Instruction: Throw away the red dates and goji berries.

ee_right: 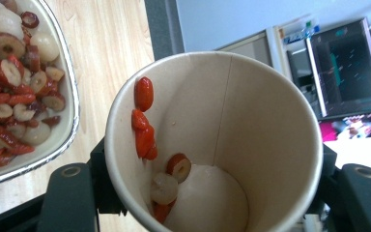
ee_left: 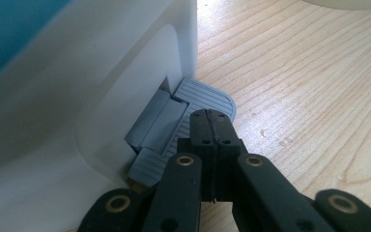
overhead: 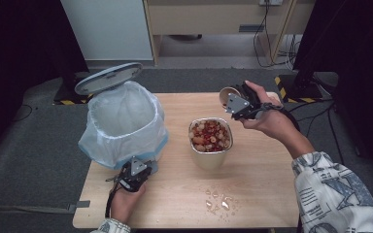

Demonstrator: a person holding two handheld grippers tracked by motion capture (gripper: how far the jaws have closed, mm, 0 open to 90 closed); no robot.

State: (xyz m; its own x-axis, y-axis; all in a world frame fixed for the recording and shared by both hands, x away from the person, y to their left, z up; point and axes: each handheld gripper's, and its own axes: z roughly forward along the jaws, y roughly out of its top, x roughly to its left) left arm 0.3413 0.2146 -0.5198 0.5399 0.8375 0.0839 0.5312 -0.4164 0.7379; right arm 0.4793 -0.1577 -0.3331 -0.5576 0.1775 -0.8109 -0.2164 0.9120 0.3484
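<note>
Between the right gripper's (overhead: 234, 100) jaws sits a paper cup (ee_right: 212, 140), pinched at its sides and tipped over beyond the metal tray (overhead: 211, 158); a few red and white fruit slices (ee_right: 145, 121) cling to its inner wall and bottom, so the emptying is judged nearly but not wholly done. Beside those jaws, the tray holds a heap of the same mixed fruit (overhead: 210, 135). Under the left gripper (overhead: 135, 171), whose jaws are pressed together with nothing between them, lies the grey pedal (ee_left: 193, 111) of the bin (overhead: 121, 124); the tips rest on it or just above it, and the lid (overhead: 108, 77) stands raised over the white liner. What seems left: carrying the cup to the open bin and letting go. Some clear bits (overhead: 218, 201) lie on the table (overhead: 262, 194), well apart from both grippers.
</note>
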